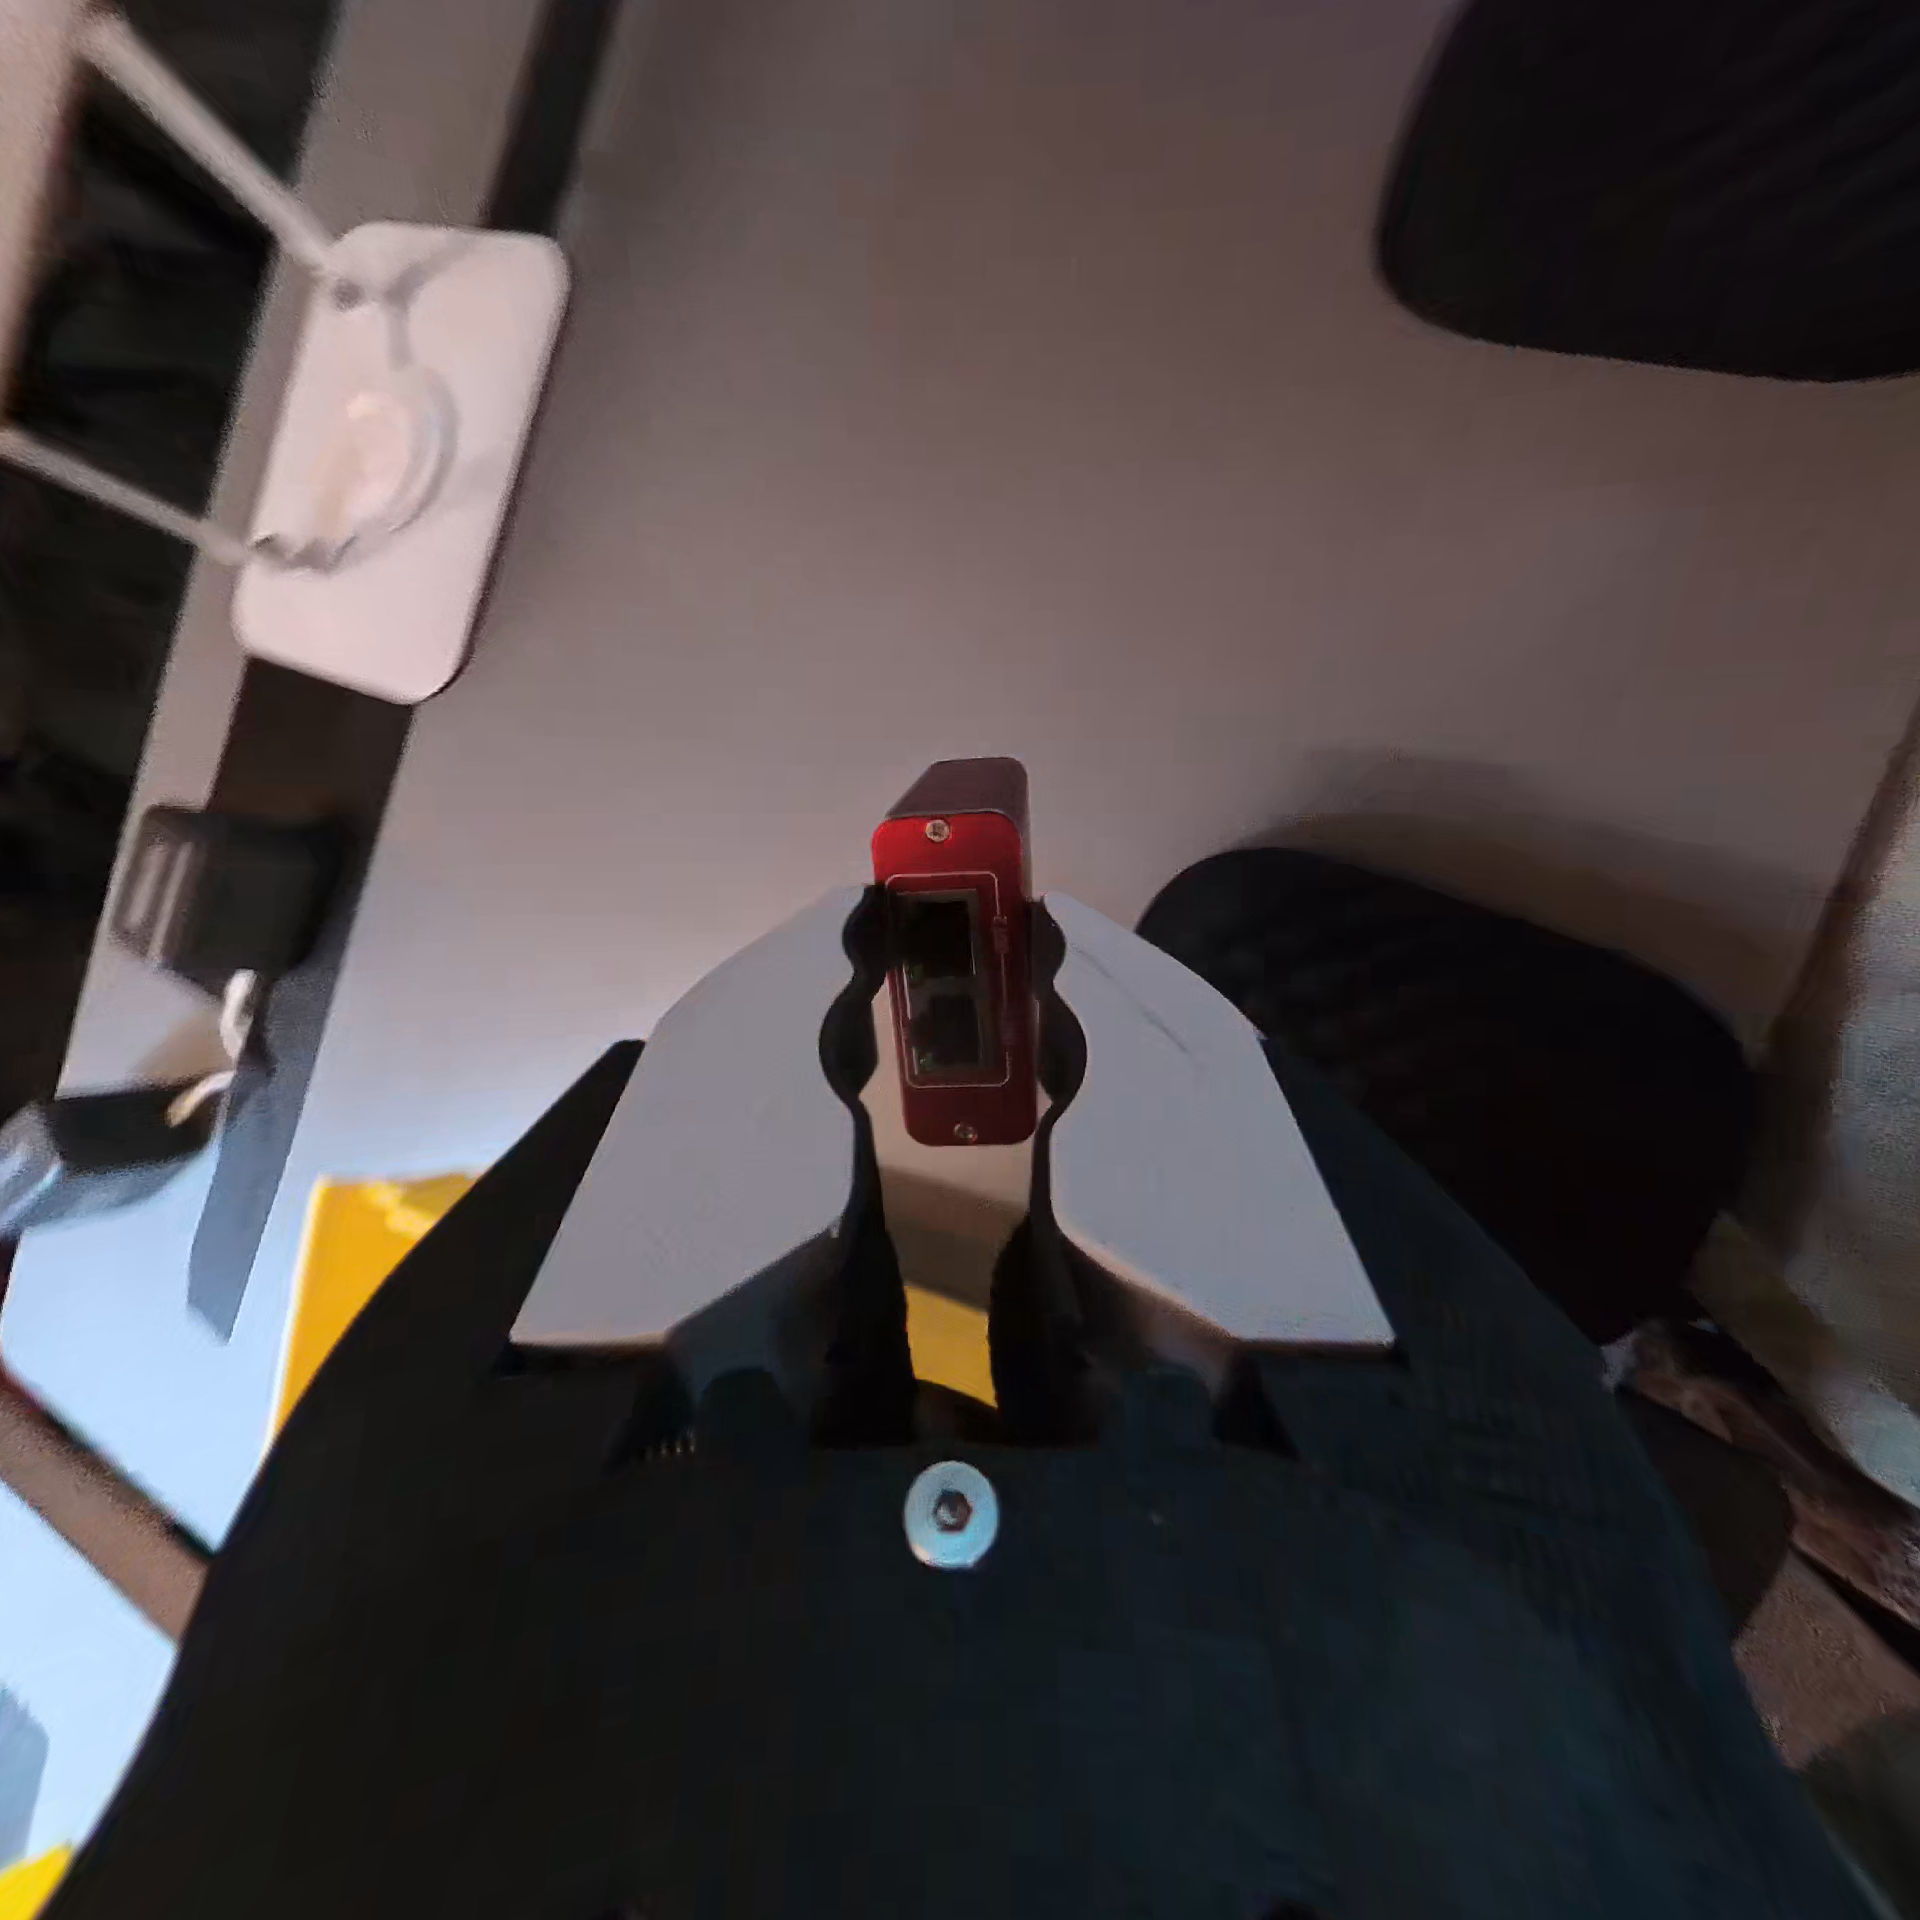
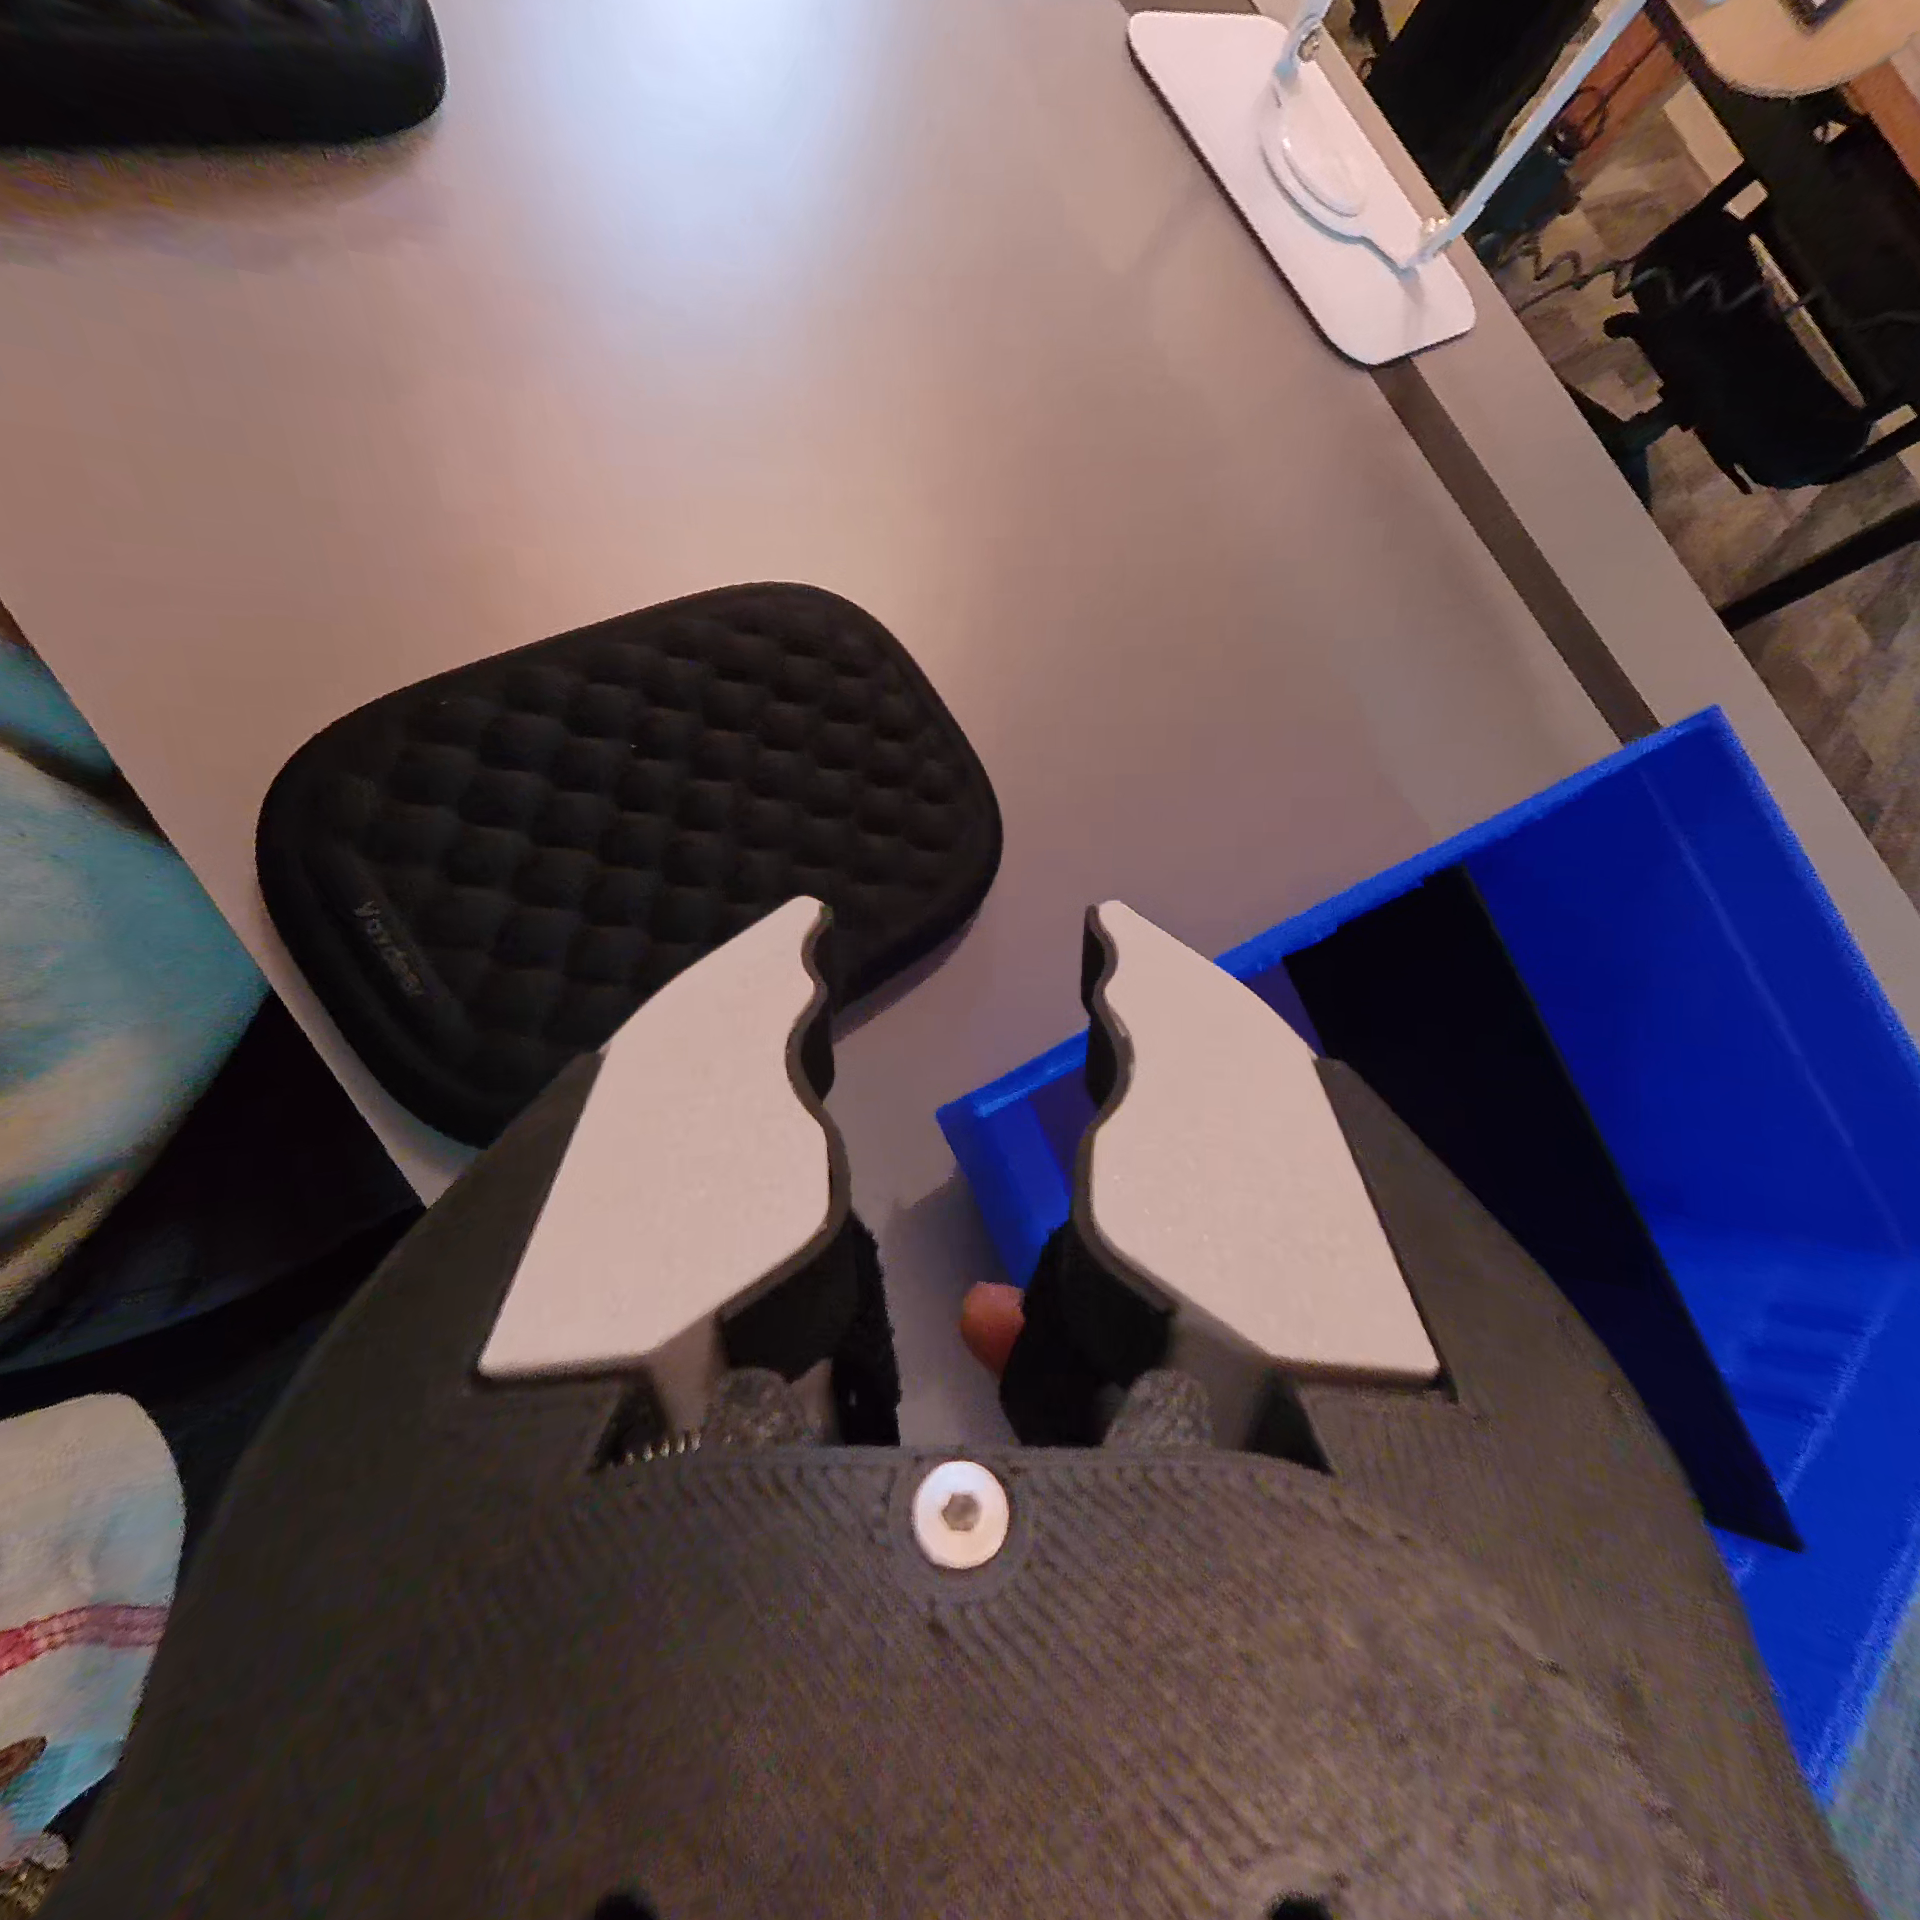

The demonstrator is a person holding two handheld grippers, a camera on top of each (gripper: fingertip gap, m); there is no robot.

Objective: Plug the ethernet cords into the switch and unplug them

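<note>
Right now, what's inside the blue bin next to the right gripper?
Inside the blue bin a black divider panel stands slanted across it. The visible blue floor shows nothing else. The right gripper, open, hides the bin's near corner, and no ethernet cords appear.

Switch (image 1: pixel 956 966) sits between left gripper (image 1: pixel 954 914) fingers, above the table (image 1: pixel 935 468). Right view: pad (image 2: pixel 623 831) lies left of bin (image 2: pixel 1662 1039), both on table; lamp base (image 2: pixel 1299 177) at far edge.

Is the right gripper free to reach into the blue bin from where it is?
Probably yes. The right gripper is open and empty, the blue bin sits just to its right with its top open, and nothing lies between them.
</note>
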